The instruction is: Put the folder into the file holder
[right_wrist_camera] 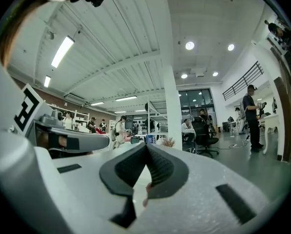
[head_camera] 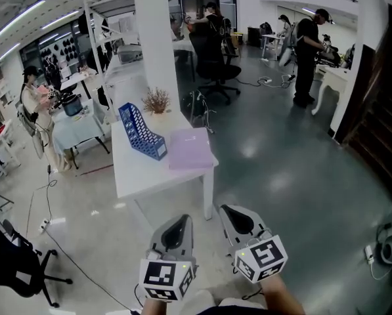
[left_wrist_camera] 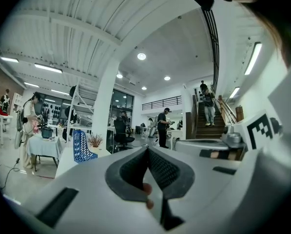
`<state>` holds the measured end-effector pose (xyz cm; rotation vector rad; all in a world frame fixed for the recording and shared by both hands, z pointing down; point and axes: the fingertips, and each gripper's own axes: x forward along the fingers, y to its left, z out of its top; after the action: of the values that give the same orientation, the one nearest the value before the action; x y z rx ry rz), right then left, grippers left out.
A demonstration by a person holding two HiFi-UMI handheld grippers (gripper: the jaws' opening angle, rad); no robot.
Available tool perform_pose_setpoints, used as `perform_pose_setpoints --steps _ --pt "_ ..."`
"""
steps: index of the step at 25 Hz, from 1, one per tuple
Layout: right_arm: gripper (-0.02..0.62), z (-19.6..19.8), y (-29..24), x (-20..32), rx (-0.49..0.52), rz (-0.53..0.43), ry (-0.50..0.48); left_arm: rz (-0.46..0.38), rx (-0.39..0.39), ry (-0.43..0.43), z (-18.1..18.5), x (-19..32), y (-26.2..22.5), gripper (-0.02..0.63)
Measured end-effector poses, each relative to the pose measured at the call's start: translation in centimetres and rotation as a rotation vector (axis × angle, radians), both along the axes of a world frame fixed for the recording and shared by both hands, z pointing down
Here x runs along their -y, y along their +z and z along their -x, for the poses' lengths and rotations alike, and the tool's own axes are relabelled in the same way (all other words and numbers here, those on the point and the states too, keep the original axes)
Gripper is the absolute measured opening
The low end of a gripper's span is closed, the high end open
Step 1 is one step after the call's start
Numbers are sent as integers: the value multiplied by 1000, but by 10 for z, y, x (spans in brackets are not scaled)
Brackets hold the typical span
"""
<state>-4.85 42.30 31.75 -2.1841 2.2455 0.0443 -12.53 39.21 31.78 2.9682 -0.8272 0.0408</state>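
A pale purple folder (head_camera: 190, 149) lies flat on the white table (head_camera: 143, 172), at its near right corner. Just left of it stands the blue mesh file holder (head_camera: 140, 131), which also shows small and far in the left gripper view, blue file holder (left_wrist_camera: 80, 146). Both grippers hang low in the head view, well short of the table. My left gripper (head_camera: 176, 228) is shut, its black pads meeting at the tips with nothing between them. My right gripper (head_camera: 237, 220) is shut and empty too, level and pointing toward the table.
A small dried plant (head_camera: 156, 100) stands behind the file holder beside a white pillar (head_camera: 157, 38). A black office chair (head_camera: 215, 67) sits beyond the table. People work at desks left and far right. Grey floor (head_camera: 274, 163) lies between me and the table.
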Motion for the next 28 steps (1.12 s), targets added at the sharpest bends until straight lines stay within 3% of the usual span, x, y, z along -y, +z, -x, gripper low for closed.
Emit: perform_pose_setpoints --steps 14,28 --pt "0 -5 -2 43 -26 9 93 29 -7 31 -5 47 3 5" --pt "0 -36 8 104 -7 14 98 38 -10 35 -34 107 11 5"
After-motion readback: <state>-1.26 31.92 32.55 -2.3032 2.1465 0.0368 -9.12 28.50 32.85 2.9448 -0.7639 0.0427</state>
